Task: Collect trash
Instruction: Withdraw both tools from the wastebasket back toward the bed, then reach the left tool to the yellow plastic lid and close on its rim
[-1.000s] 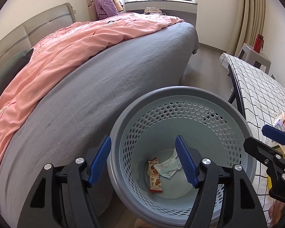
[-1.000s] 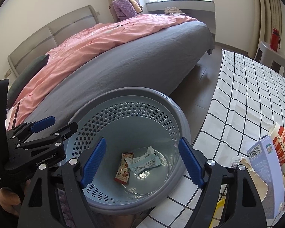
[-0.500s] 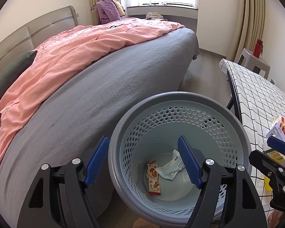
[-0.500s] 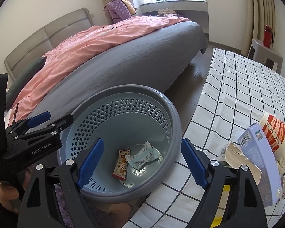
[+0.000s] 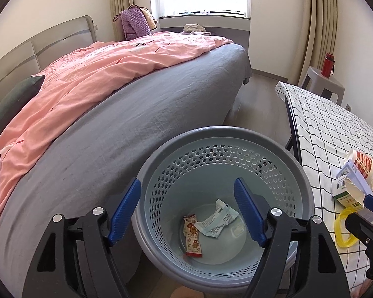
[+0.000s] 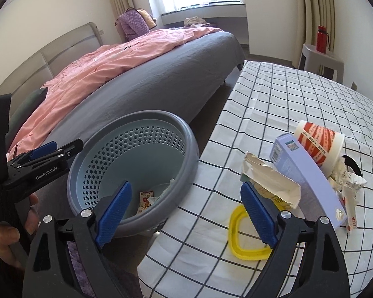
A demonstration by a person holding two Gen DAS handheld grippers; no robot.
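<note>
My right claw (image 6: 184, 213) is the nearer one to what is left: the trash heap on the checked table (image 6: 286, 94), just ahead and to the right of my tips. Its jaws are opening, with nothing between them. The torn carton (image 6: 271, 186) lies just beyond my right pad, its long axis running left to right; the lilac box (image 6: 308, 173) leans behind it, with the red-striped cup (image 6: 318, 141) at the far end. A yellow ring (image 6: 246, 233) lies flat between my jaws, near the table's near-left edge. My left claw (image 5: 187, 211) hangs over the basket (image 5: 308, 188), its jaws also opening and empty, two wrappers on the bottom. The basket stands just left of the table edge, so the carry looks short, with open table beyond.
</note>
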